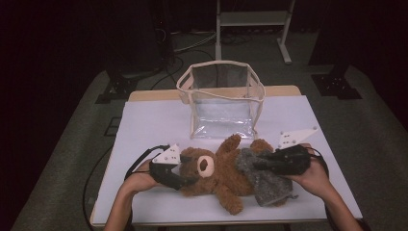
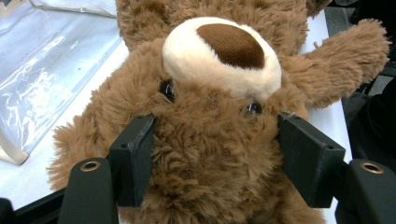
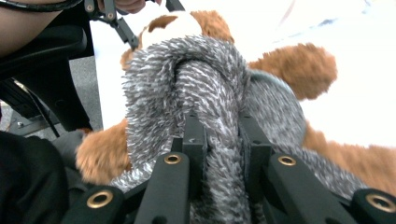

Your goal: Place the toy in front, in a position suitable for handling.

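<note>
A brown teddy bear (image 1: 216, 175) lies on its back across the near part of the white table (image 1: 159, 120), head to the left. My left gripper (image 1: 190, 180) has its jaws on both sides of the bear's head (image 2: 219, 60), pressing into the fur just below the eyes. A grey fuzzy garment (image 1: 267, 185) is draped over the bear's lower body. My right gripper (image 1: 257, 164) is shut on a bunched fold of that garment (image 3: 187, 79), with the bear's leg (image 3: 303, 70) behind it.
A clear plastic bag with cream trim (image 1: 221, 101) stands open at the back middle of the table, just beyond the bear's raised paw. A person's hands hold both grippers near the front edge. A white frame (image 1: 252, 24) stands on the floor behind.
</note>
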{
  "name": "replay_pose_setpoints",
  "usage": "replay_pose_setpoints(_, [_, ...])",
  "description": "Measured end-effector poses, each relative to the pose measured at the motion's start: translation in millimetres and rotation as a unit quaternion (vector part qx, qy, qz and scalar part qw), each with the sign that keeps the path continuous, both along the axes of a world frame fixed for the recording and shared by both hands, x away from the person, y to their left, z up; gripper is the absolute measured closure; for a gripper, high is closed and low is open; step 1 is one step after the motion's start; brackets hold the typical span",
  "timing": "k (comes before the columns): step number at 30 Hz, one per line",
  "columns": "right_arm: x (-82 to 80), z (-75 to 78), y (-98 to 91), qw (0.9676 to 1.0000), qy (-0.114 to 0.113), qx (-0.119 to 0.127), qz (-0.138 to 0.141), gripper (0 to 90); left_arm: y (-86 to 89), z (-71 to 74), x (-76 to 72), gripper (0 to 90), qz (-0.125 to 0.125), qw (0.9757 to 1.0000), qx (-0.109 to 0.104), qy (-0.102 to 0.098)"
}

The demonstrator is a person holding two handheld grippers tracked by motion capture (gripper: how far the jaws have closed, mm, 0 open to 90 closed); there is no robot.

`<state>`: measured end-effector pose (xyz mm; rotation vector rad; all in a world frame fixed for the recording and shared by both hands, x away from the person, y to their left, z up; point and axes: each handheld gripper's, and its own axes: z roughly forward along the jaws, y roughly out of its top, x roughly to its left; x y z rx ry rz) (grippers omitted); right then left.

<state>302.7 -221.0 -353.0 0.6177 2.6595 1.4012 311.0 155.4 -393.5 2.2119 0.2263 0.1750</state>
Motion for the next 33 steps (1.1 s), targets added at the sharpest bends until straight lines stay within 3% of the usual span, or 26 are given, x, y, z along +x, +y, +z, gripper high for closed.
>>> replay_pose_setpoints(2, [1.6,1.6,6.8,1.0000,-0.004,0.005,0.002,75.3,0.1,0.1,0.1,31.8,-0.001,1.0000,0.001,-0.001])
replay_pose_setpoints(6, [-2.8,-1.7,9.8,0.9999,-0.013,-0.009,0.004,72.3,-0.1,-0.1,-0.1,31.2,-0.003,1.0000,0.001,-0.002])
replay_pose_setpoints(11, [-15.8,-15.1,2.4,0.9997,-0.024,-0.007,-0.003,60.6,-1.7,-0.3,-0.6,30.6,-0.003,1.0000,0.001,-0.003])
replay_pose_setpoints(14, [-22.3,-21.0,3.6,0.9990,-0.043,-0.002,-0.014,56.9,-3.6,-0.5,-0.9,30.7,-0.004,1.0000,0.008,-0.004])
replay_pose_setpoints(21, [-19.1,-20.8,20.4,0.9976,-0.065,0.007,-0.023,52.7,-4.2,-2.1,-0.7,31.7,-0.002,1.0000,0.006,-0.002])
replay_pose_setpoints(25, [-16.7,-21.3,26.0,0.9978,-0.059,0.012,-0.028,61.2,-4.3,-2.4,-0.9,31.7,-0.003,1.0000,0.006,-0.003])
replay_pose_setpoints(30, [-15.5,-23.0,20.1,0.9986,-0.033,0.026,-0.031,72.0,-4.1,-0.8,-1.6,30.9,-0.005,0.9999,0.008,-0.007])
replay_pose_setpoints(33, [-15.0,-24.1,15.2,0.9987,-0.014,0.040,-0.028,73.9,-4.0,3.0,-0.2,21.5,0.007,0.9998,0.010,-0.015])
